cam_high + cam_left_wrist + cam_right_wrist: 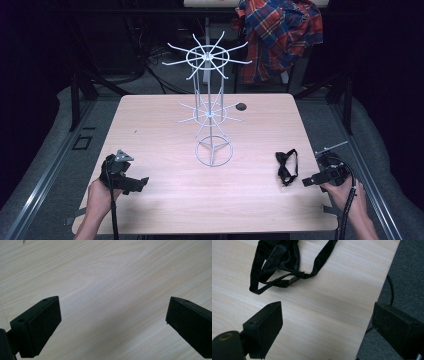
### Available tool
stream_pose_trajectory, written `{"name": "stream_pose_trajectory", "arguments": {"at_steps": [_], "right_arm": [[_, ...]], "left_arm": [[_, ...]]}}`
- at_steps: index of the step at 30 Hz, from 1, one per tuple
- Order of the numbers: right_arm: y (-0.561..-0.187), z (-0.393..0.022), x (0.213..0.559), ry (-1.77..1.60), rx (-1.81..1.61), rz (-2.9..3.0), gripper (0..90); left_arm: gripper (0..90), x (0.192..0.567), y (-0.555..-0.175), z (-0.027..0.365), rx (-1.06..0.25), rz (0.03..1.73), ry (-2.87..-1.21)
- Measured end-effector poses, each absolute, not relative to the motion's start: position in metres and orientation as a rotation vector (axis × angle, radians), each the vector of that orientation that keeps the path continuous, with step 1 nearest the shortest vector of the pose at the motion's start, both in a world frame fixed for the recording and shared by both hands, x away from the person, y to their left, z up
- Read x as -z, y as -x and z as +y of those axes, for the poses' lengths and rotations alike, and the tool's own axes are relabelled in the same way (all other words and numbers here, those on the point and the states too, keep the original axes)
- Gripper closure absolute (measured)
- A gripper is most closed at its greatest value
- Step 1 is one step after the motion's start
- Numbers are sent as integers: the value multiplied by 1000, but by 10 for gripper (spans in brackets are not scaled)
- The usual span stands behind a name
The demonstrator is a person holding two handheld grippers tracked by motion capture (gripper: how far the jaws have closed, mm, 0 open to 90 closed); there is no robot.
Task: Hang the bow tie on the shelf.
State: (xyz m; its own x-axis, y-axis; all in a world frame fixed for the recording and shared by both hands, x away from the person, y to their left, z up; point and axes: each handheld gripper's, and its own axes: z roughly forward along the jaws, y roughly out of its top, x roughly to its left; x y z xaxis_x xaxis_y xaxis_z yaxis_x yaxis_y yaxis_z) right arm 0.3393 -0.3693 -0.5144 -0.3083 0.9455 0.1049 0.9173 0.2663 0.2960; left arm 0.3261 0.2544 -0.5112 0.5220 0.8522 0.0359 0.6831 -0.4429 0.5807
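Observation:
A black bow tie with its strap point(286, 167) lies on the right side of the wooden table point(165, 200); in the right gripper view the bow tie point(279, 262) sits just beyond the jaws. My right gripper point(306, 182) rests low near the table's right edge, close beside the bow tie, open and empty point(325, 322). My left gripper point(142, 182) is near the front left of the table, open over bare wood point(113, 315). A white wire display stand point(210, 107) with two tiers of hooks stands at the table's middle.
A small dark hole point(241, 106) marks the tabletop behind the stand. A plaid shirt point(280, 35) hangs behind the table at the back right. Grey carpet point(409, 272) lies past the table's right edge, with a cable on it.

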Motion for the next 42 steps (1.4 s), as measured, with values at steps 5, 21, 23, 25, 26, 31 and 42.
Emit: {"name": "stream_pose_trajectory", "arguments": {"at_steps": [5,21,23,25,26,31,42], "right_arm": [[-340,-368,514,-1785,-451,2420,96],[-351,-362,506,-1782,-507,2371,81],[-355,-363,506,-1790,-529,2365,80],[-360,-362,508,-1802,-550,2353,69],[-362,-361,508,-1800,-541,2363,49],[-375,-353,512,-1795,-517,2362,19],[-400,-348,523,-1846,-574,2322,276]], "left_arm": [[1,511,-326,254,-444,1243,-2256],[1,510,-324,253,-458,1240,-2260],[1,510,-324,254,-459,1244,-2259],[1,509,-324,255,-460,1246,-2258],[1,509,-323,255,-464,1246,-2258],[0,508,-323,256,-456,1249,-2254],[0,509,-324,256,-462,1254,-2250]]}}
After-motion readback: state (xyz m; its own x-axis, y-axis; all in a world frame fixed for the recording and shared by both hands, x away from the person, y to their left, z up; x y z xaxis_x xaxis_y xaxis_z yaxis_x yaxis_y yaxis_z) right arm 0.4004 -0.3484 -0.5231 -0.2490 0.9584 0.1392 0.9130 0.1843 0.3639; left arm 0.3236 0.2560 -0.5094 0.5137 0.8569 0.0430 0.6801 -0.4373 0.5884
